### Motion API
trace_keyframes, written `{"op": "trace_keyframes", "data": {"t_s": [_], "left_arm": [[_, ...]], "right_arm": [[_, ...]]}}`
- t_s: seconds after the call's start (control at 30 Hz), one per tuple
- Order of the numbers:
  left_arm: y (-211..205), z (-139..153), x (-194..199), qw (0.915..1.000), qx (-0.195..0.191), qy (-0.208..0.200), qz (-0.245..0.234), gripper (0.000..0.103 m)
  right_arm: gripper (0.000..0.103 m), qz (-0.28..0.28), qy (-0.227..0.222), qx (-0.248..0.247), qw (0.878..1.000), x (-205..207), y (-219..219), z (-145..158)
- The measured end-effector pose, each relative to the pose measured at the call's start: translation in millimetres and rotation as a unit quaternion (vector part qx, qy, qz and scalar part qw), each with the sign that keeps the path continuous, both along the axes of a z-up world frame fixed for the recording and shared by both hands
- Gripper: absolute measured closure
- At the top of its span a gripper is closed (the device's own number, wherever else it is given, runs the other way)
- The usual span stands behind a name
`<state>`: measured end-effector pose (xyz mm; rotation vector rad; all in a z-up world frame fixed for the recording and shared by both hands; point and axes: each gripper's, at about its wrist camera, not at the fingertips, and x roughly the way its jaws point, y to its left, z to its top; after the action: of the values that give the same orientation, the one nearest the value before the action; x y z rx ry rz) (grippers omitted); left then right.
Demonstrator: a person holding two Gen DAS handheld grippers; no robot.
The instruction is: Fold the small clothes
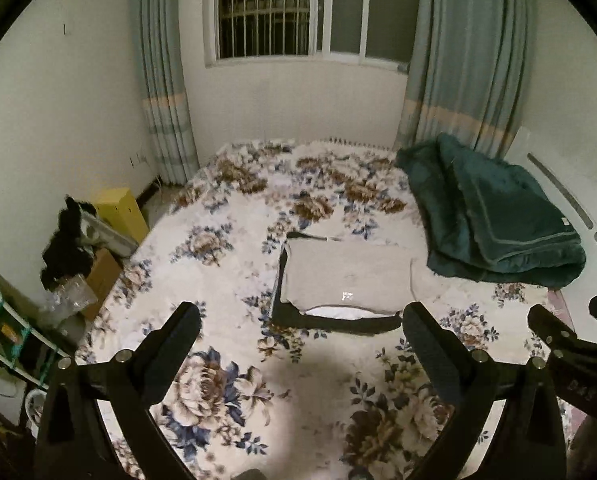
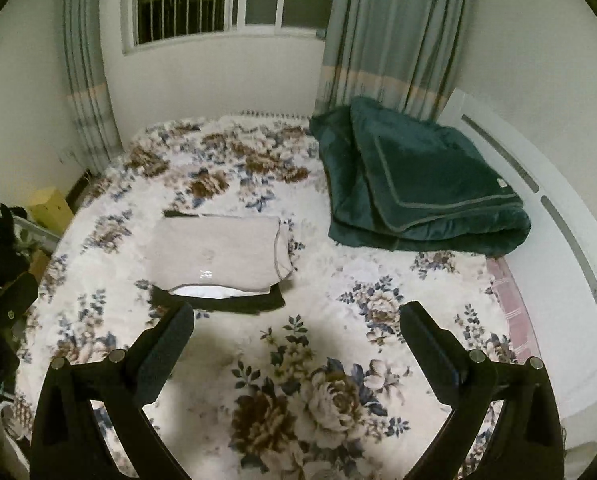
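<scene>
My left gripper (image 1: 300, 312) hangs above floral bedspread (image 1: 226, 200), jaws spread wide, empty. Right gripper (image 2: 296, 312) same: wide apart, holding nothing, just beside left one. Beige garment (image 1: 346, 276) lies folded flat mid-bed atop dark garment (image 1: 334, 322), white layer peeking at near edge, likely stacked to keep finished pile tidy. Green blanket (image 2: 418, 184) folded near headboard (image 2: 558, 200), well apart. Folding looks largely done.

A folded beige garment (image 1: 344, 276) lies flat at frame centre, stacked on a folded black garment (image 1: 334, 322) whose edges show beneath it
</scene>
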<state>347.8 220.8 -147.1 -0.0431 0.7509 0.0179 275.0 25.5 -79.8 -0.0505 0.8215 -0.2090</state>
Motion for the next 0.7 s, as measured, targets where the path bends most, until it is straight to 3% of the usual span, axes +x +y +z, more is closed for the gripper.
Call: {"op": "trace_keyframes", "data": {"t_s": [0.17,0.37,0.7], "left_arm": [[-2,39,-48,0.9996,-0.007,-0.027,0.002,0.0],[-10,66,-90,0.9988,-0.007,-0.049,0.002,0.0],[-16,82,-131,0.9982,-0.006,-0.06,-0.001,0.0]], "right_arm": [[0.0,0.011,-0.042,0.005,0.999,-67,0,59],[0.0,0.019,-0.067,0.013,0.997,-126,-3,103],[0.0,0.035,-0.082,0.012,0.996,-180,-4,129]]}}
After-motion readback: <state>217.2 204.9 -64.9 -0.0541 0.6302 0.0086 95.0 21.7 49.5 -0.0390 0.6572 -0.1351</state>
